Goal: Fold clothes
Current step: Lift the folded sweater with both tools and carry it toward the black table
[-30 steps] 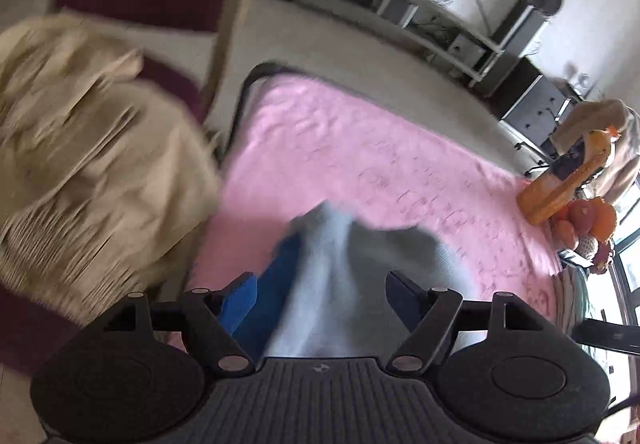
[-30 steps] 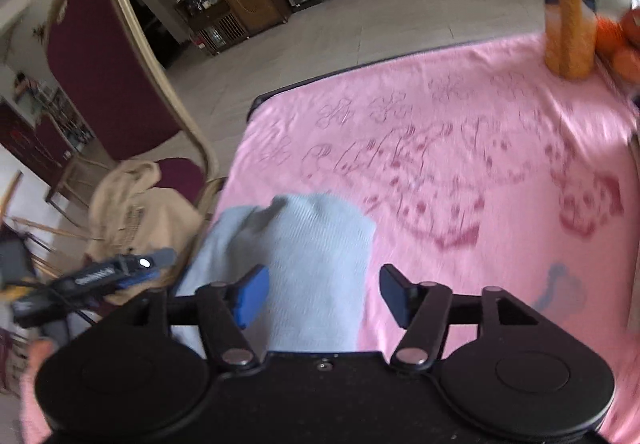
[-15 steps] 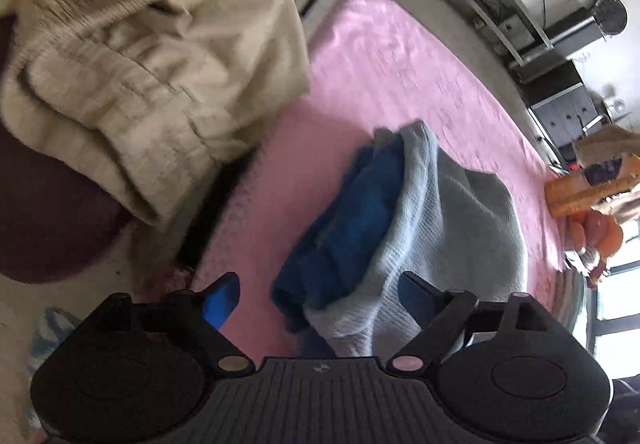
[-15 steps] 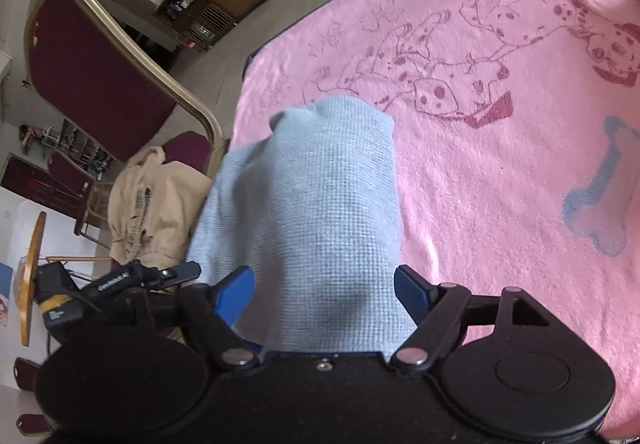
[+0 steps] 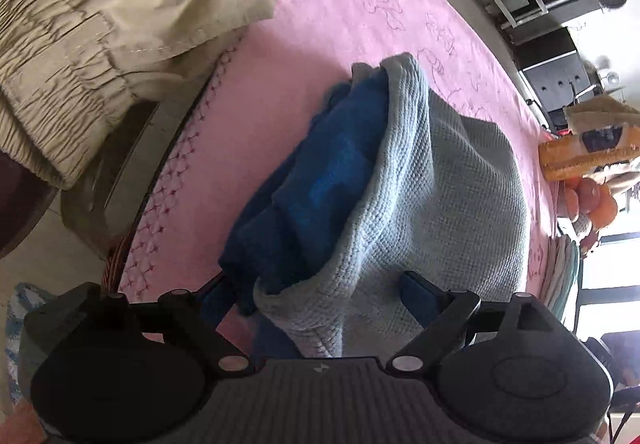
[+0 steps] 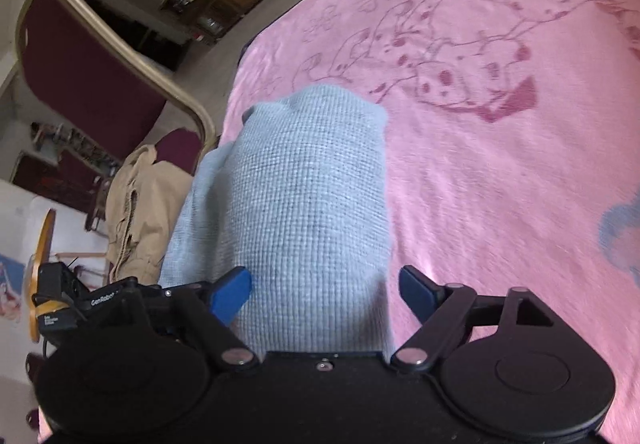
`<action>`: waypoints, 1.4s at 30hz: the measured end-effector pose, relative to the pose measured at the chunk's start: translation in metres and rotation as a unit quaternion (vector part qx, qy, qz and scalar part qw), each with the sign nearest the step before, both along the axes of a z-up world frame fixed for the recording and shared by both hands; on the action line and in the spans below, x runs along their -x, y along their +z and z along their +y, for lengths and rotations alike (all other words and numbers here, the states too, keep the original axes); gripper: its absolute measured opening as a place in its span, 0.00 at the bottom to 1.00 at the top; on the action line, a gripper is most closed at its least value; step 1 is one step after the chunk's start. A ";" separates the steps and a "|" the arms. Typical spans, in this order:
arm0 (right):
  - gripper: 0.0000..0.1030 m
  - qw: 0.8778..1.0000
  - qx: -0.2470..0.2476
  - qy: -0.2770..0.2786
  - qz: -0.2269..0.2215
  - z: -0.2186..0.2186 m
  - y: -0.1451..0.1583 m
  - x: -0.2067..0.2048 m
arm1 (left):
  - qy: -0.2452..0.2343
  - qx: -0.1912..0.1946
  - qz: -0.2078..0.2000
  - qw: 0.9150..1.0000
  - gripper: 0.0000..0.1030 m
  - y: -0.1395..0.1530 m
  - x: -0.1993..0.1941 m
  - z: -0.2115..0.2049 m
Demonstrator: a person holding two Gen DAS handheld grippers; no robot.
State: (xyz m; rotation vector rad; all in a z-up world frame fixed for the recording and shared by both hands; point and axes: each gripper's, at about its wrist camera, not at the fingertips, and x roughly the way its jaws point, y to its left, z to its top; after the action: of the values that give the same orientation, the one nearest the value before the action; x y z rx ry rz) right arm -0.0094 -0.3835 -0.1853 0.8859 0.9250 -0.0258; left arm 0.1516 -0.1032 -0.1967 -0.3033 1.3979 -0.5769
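We had both grippers, L (image 5: pixel 316 292) & R (image 6: pixel 326 292), jaws just opening wide, gripping nothing, w/ the sweater (image 6: pixel 296 203) lying near the blanket's (image 6: pixel 500 171) chair-side edge; best lift off straight, no snagging.

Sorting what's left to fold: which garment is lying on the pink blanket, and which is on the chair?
The light blue knit garment with its dark blue lining lies on the pink blanket. The beige garment is heaped on the maroon chair.
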 end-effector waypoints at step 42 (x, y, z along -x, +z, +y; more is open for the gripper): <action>0.37 0.999 0.028 -0.016 -0.042 0.021 0.048 0.004 | -0.019 0.023 -0.132 0.991 0.32 0.070 0.071 -0.006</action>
State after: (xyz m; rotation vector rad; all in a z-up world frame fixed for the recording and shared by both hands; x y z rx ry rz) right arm -0.0131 -0.3625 -0.1370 0.8440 0.8277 -0.0421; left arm 0.0803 -0.1091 -0.1271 -0.2271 1.1388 -0.6567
